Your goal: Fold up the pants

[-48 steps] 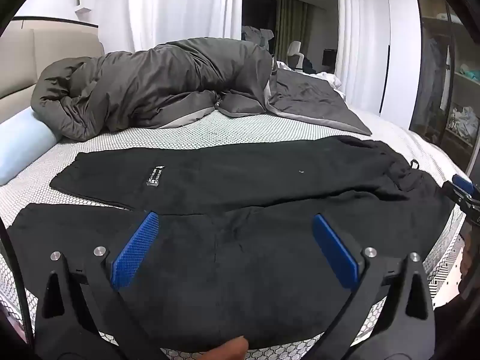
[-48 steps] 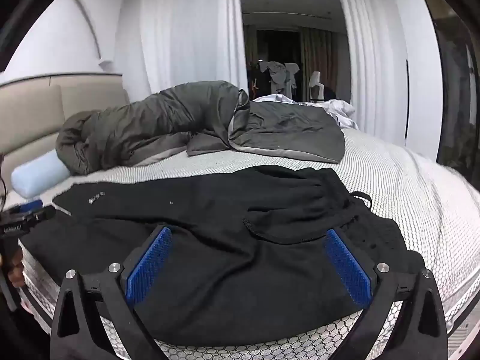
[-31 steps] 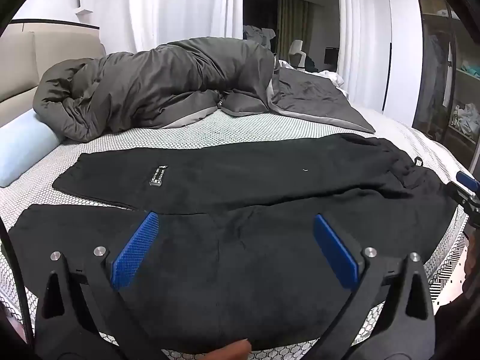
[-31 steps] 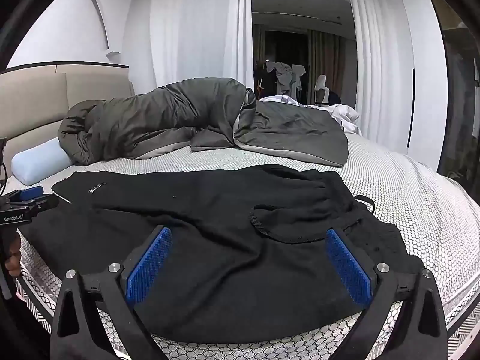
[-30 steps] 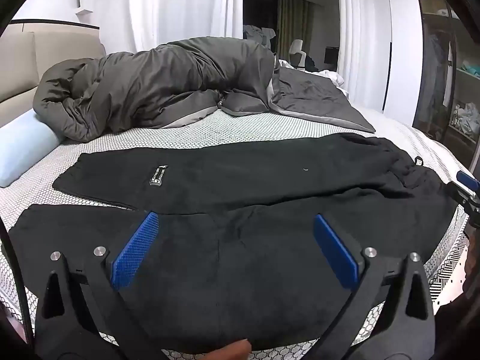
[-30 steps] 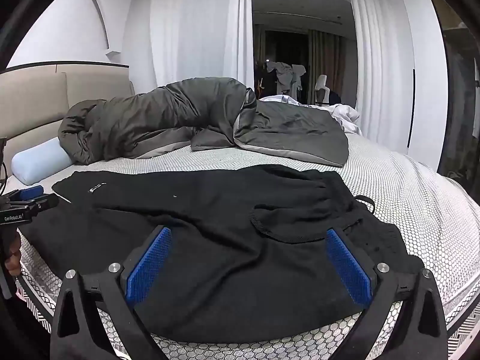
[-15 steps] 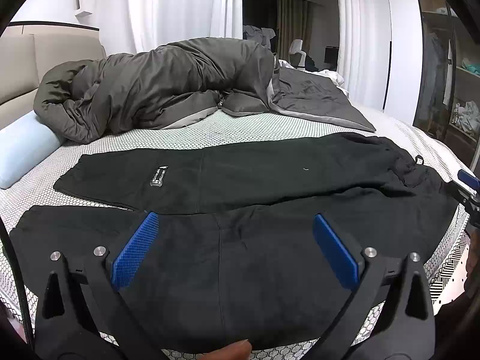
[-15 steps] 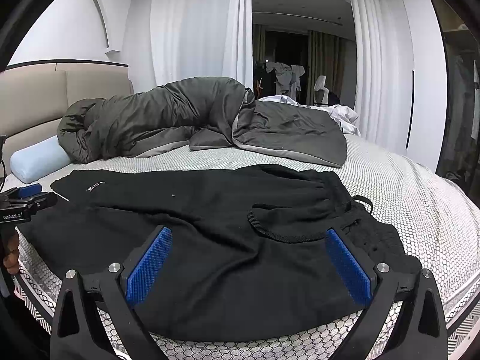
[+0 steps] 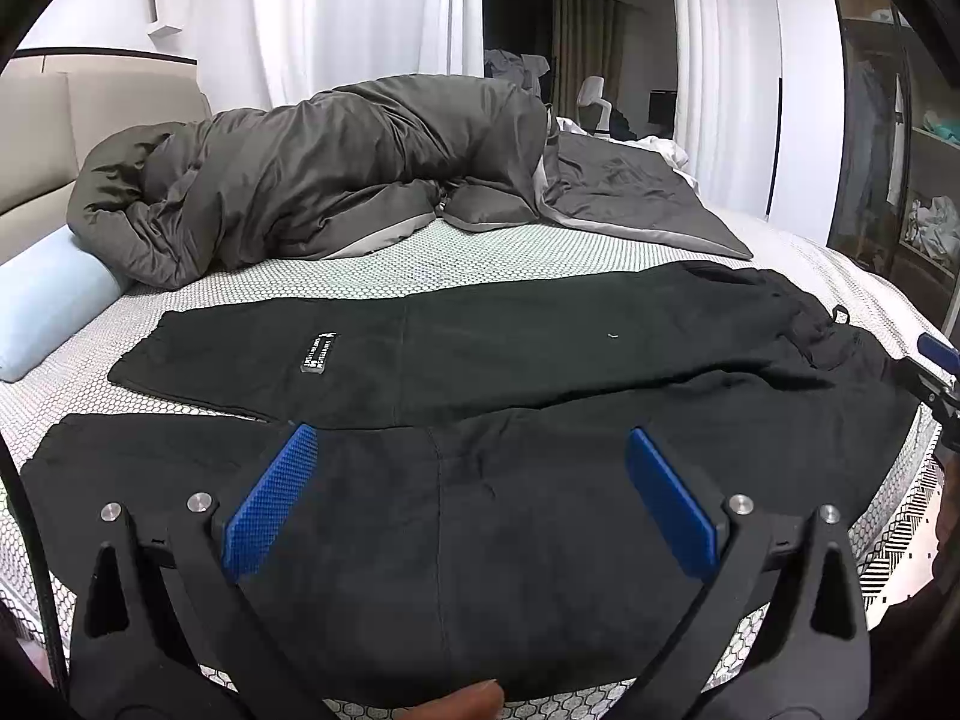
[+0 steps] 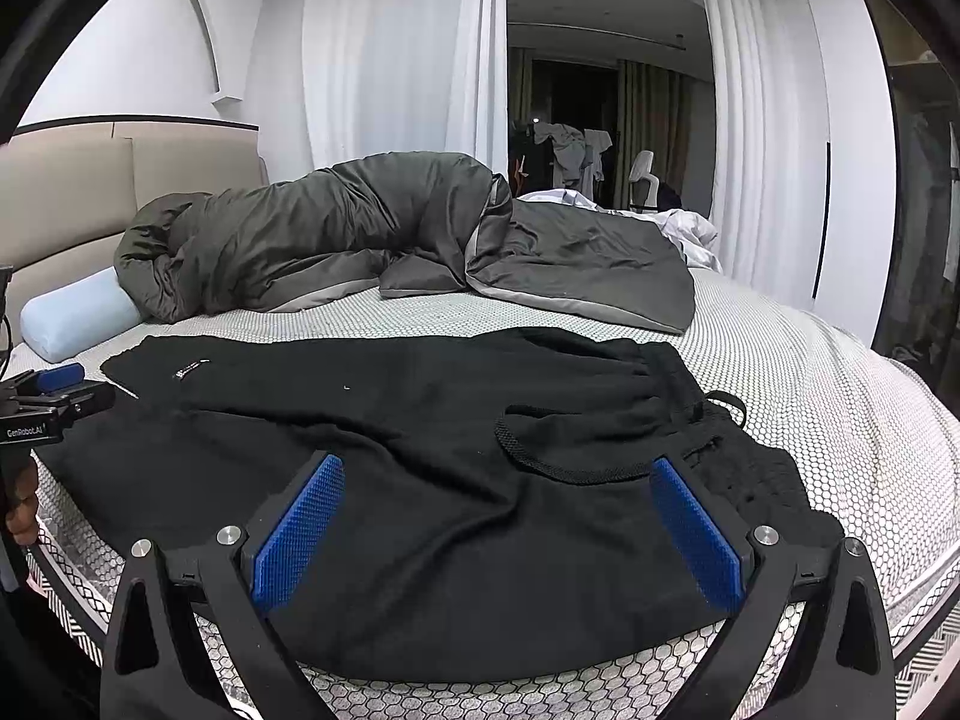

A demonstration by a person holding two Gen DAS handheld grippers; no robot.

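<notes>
Black pants [image 9: 510, 360] lie spread flat across the bed, legs pointing left, waistband and drawstring [image 10: 672, 414] at the right. A small label [image 9: 318, 352] shows on the far leg. My left gripper [image 9: 471, 504] hangs open just above the near leg, nothing between its blue pads. My right gripper [image 10: 498, 534] is open too, over the near edge of the pants [image 10: 450, 450] by the waist. Each gripper shows at the edge of the other's view: the right one [image 9: 936, 366] and the left one [image 10: 48, 396].
A grey duvet [image 9: 336, 174] is bunched along the far side of the bed, with a pale blue bolster [image 9: 48, 312] at the left by the headboard. The white honeycomb-patterned mattress cover [image 10: 810, 384] stretches right. A fingertip [image 9: 468, 705] shows at the bottom edge.
Both grippers have drifted only slightly over the pants and stay open. The pants lie as before.
</notes>
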